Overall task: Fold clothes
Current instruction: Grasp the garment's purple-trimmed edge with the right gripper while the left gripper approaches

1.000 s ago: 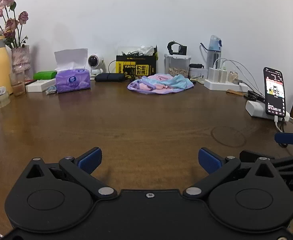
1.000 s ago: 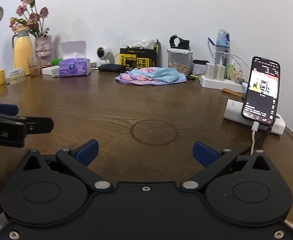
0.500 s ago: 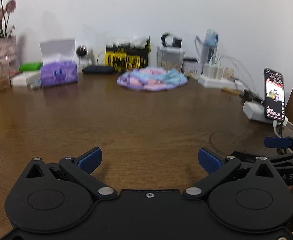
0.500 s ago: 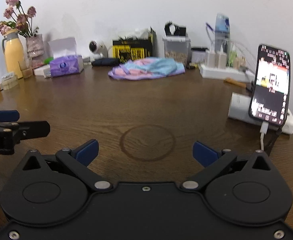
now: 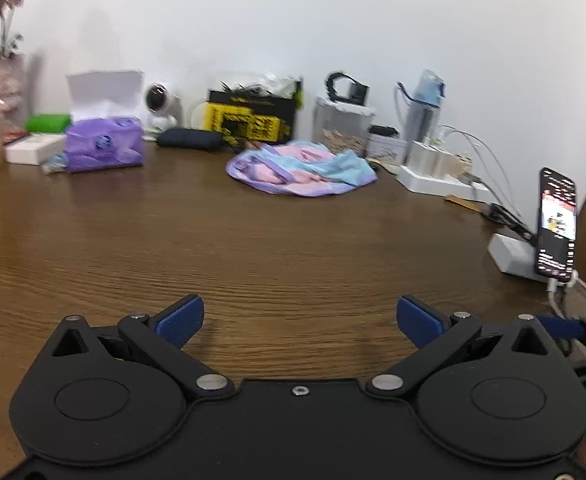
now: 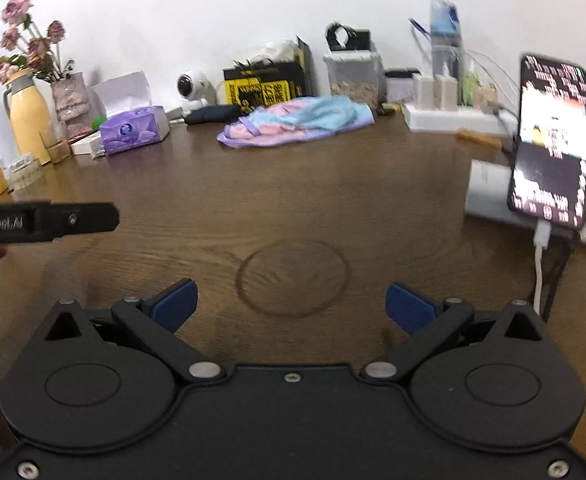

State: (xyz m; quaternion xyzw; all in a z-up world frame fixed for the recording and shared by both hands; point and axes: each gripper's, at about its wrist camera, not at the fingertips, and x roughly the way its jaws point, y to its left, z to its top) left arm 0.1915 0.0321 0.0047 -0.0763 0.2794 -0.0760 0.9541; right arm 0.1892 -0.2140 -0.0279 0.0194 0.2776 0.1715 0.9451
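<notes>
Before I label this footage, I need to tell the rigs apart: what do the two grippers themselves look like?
Both look alike. The left gripper and right gripper have matte black bodies with two round discs, silver pivot screws and angled black link arms ending in blue textured finger pads. In the right wrist view, the left gripper's side bar carries white lettering, too blurred to read fully. No cables or sleeves show.

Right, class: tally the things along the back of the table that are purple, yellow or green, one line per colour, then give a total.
Purple: 1, the tissue pack.
Yellow: 2, the flask and the yellow-and-black box.
Green: 1, the green item behind the tissues.
Total: 4.
The crumpled garment mixes purple, pink and blue, so it is left out.
</notes>
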